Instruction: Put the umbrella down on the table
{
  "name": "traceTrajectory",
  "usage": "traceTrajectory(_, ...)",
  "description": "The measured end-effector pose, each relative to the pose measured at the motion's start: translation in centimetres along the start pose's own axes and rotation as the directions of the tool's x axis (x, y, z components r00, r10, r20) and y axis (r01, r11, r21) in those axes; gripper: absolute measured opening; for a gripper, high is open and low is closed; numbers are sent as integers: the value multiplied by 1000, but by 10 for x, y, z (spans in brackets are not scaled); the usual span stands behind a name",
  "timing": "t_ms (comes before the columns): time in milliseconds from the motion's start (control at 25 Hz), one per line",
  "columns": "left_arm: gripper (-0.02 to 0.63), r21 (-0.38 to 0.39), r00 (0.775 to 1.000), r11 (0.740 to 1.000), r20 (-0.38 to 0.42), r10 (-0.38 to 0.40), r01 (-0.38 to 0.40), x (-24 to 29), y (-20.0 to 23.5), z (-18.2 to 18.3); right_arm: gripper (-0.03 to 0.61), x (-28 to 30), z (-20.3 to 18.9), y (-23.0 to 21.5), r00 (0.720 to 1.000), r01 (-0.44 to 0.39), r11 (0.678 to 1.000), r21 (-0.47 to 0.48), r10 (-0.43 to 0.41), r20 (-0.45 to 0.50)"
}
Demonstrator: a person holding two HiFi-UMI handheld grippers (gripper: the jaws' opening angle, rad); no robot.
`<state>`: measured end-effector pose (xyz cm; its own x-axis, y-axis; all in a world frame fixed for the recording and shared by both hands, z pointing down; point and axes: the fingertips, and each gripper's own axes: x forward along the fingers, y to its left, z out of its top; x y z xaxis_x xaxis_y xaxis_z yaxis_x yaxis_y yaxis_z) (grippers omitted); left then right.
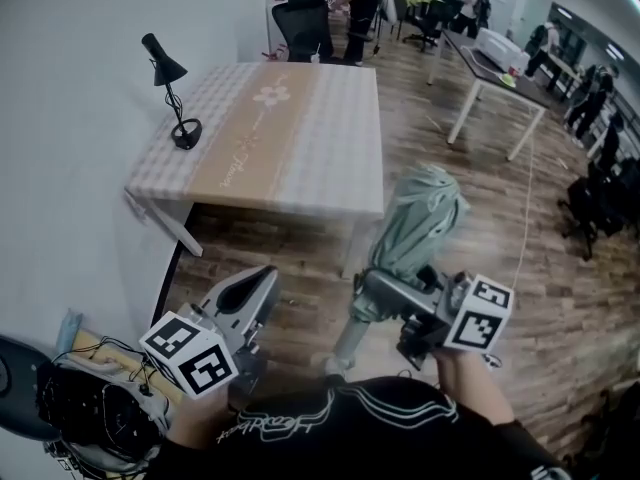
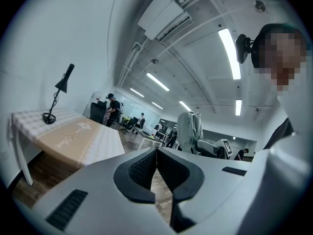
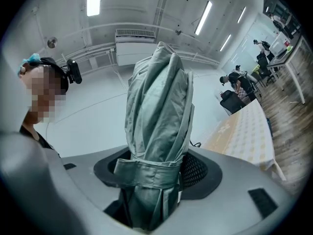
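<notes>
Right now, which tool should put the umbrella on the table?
The right tool: it holds the folded umbrella. The left tool is shut on nothing. The table lies ahead.

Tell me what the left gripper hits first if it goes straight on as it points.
Nothing close, it seems. The left gripper, fingers shut and empty, points into the open gap between the table and the umbrella. Beyond is only floor; depth is hard to judge.

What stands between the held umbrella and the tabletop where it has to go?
Nothing visible. The right tool grips the folded umbrella short of the table, whose near side is bare; the desk lamp stands off by its left edge.
</notes>
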<state>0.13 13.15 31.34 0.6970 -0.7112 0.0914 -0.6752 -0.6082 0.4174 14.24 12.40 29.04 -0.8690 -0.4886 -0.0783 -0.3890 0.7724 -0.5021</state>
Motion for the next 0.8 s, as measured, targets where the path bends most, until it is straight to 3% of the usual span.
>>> traceTrajectory(440,-2,-79,998,995,-18,54,-55,94,51,11,278,24,37,-110,999,-29,998,56,30,-17)
traceTrajectory(800,-2,-65,996,993,-2,94,-94,113,67,19,278,37,49,-136,998,-59,997,51,61,-25)
